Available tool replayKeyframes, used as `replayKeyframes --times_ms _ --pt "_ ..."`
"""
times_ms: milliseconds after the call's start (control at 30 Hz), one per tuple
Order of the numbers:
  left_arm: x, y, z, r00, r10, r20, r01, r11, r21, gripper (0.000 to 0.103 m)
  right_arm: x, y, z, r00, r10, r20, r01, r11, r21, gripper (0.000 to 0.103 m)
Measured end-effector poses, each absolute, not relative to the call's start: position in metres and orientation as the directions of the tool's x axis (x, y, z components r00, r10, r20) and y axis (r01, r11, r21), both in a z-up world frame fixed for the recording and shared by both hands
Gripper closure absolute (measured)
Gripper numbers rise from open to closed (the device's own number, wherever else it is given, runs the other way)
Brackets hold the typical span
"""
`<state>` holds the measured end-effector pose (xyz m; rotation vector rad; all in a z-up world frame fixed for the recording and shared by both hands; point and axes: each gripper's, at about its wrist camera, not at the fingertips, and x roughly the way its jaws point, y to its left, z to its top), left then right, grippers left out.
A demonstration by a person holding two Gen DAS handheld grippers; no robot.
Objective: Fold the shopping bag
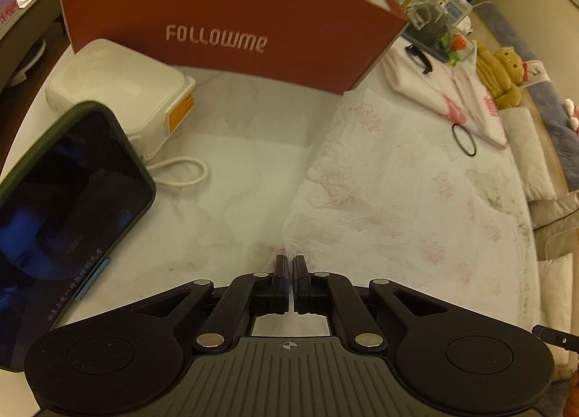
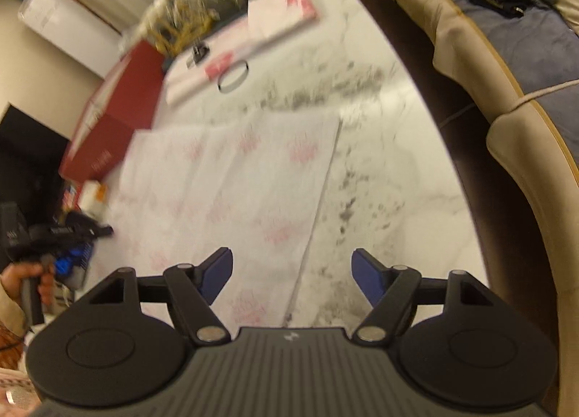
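A thin white shopping bag with faint pink print lies flat and wrinkled on the marble table. My left gripper is shut, its fingertips pinching the bag's near left corner. In the right wrist view, which is blurred, the bag spreads out ahead, and the left gripper, held by a hand, sits at its left edge. My right gripper hovers open over the bag's near right edge, with nothing between its fingers.
A red FOLLOWME box stands just behind the bag. A white case with a rope loop and a propped phone are on the left. A black hair tie, folded pink-printed bags and clutter lie far right. A sofa borders the table.
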<state>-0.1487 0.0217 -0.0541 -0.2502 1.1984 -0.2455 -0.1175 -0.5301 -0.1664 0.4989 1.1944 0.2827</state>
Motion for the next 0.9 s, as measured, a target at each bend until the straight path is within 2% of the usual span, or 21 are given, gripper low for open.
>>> replayKeyframes --times_ms 33,133,167,233,300,367,400,433,467,600,667,767,833,900 --pt "-0.148 0.022 -0.055 0.348 -0.320 -0.881 0.050 0.945 -0.324 0.101 -0.115 -0.521 -0.168 0.336 0.443 -0.831 0.023 0.878 0.477 0.031" --pt "-0.152 0.013 -0.056 0.346 -0.317 -0.883 0.050 0.946 -0.320 0.101 -0.107 -0.494 -0.172 0.295 0.374 -0.879 -0.062 0.926 0.373 0.042" --pt "-0.154 0.010 -0.057 0.344 -0.316 -0.884 0.052 0.947 -0.318 0.101 -0.106 -0.481 -0.172 0.312 0.293 -0.904 -0.125 0.956 0.267 0.048" --pt "-0.161 0.006 -0.056 0.333 -0.333 -0.882 0.054 0.941 -0.334 0.101 -0.104 -0.454 -0.170 0.385 0.095 -0.918 -0.256 0.967 -0.007 0.042" --pt "-0.174 0.002 -0.052 0.328 -0.363 -0.872 0.067 0.930 -0.362 0.101 -0.092 -0.452 -0.171 0.417 0.023 -0.908 -0.279 0.955 -0.104 0.037" --pt "-0.181 0.000 -0.041 0.365 -0.361 -0.858 0.072 0.930 -0.361 0.101 -0.078 -0.453 -0.172 0.442 -0.032 -0.896 -0.288 0.941 -0.176 0.039" --pt "-0.184 0.003 -0.032 0.392 -0.351 -0.850 0.069 0.933 -0.353 0.101 -0.072 -0.456 -0.170 0.441 -0.053 -0.896 -0.273 0.943 -0.191 0.051" --pt "-0.187 0.004 -0.023 0.419 -0.332 -0.845 0.065 0.939 -0.337 0.101 -0.065 -0.459 -0.169 0.434 -0.073 -0.898 -0.252 0.947 -0.199 0.057" --pt "-0.188 0.004 -0.015 0.442 -0.313 -0.841 0.071 0.946 -0.315 0.101 -0.065 -0.461 -0.162 0.444 -0.042 -0.895 -0.244 0.955 -0.166 0.059" --pt "-0.196 -0.003 0.014 0.496 -0.297 -0.816 0.149 0.955 -0.257 0.101 -0.075 -0.456 -0.138 0.485 0.128 -0.865 -0.280 0.960 -0.015 0.046" --pt "-0.202 -0.020 0.023 0.496 -0.288 -0.819 0.202 0.956 -0.214 0.101 -0.082 -0.445 -0.133 0.487 0.202 -0.850 -0.329 0.944 0.035 0.046" --pt "-0.210 -0.053 0.029 0.508 -0.263 -0.820 0.277 0.952 -0.134 0.101 -0.079 -0.424 -0.146 0.419 0.252 -0.873 -0.388 0.918 0.079 0.046" --pt "-0.210 -0.075 0.026 0.487 -0.265 -0.833 0.330 0.938 -0.105 0.101 -0.073 -0.415 -0.159 0.374 0.237 -0.897 -0.400 0.913 0.075 0.047" --pt "-0.207 -0.101 0.015 0.484 -0.251 -0.838 0.385 0.921 -0.053 0.101 -0.068 -0.416 -0.168 0.374 0.247 -0.894 -0.382 0.919 0.095 0.038"
